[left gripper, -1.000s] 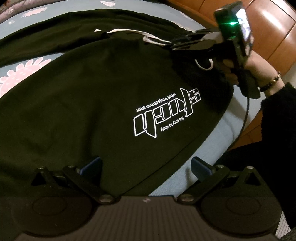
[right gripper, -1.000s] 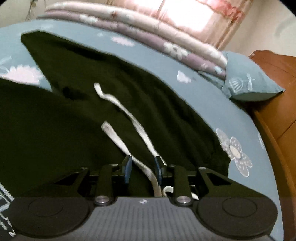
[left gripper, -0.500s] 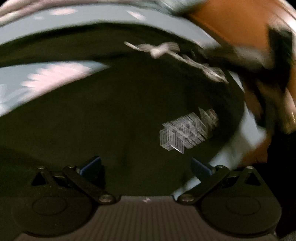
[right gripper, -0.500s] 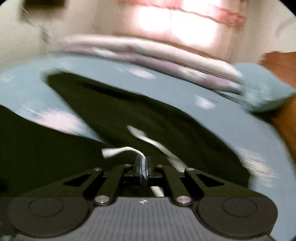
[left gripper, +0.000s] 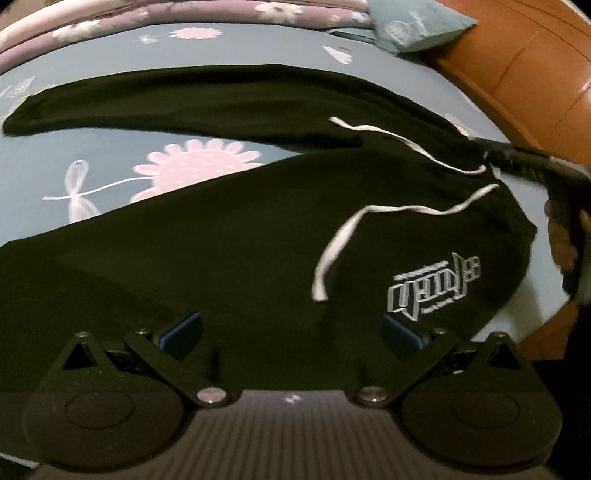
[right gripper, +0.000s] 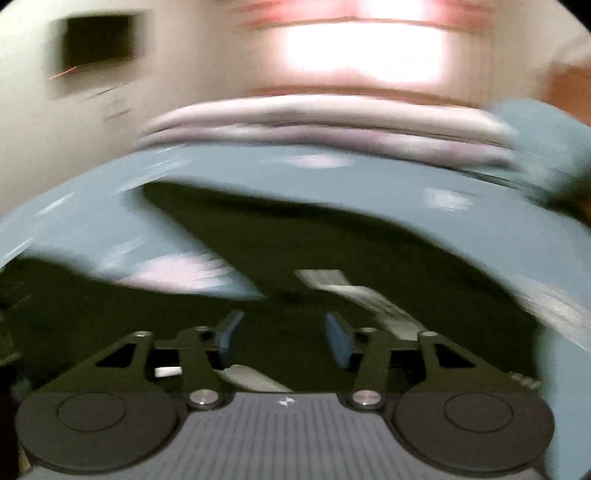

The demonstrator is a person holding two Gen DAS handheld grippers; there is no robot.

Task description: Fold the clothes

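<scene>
So the black sweatpants (left gripper: 221, 251) are lying spread out on the bed (left gripper: 258, 48), on a blue-grey sheet with pink flowers. One leg stretches off away from the waist on the far side, the other comes toward the left camera, and a strip of sheet with a big pink flower (left gripper: 199, 166) shows between them. Fabric is dark and matte, pretty flat. Two white drawstrings (left gripper: 343, 236) trail loose from the waistband across the near leg and the crotch.

There's a white outline logo (left gripper: 432, 284) just beside the waist on the near leg. Blocky stylised letters with tiny lines of text above and below, too blurry for me to read.

The left hand-held gripper (left gripper: 291, 332) hangs over the near leg with its fingers spread wide, nothing between them. The right hand-held gripper (right gripper: 282, 343) is at the waist end, fingers apart too, a drawstring lying under it; that view is heavily motion-blurred.

Beyond the waist the sheet runs out at the bed's edge, with wooden furniture (left gripper: 535, 74) right there. Past the far leg there's bare sheet up to the folded purple bedding (left gripper: 184, 18) and a pillow (left gripper: 413, 26).
</scene>
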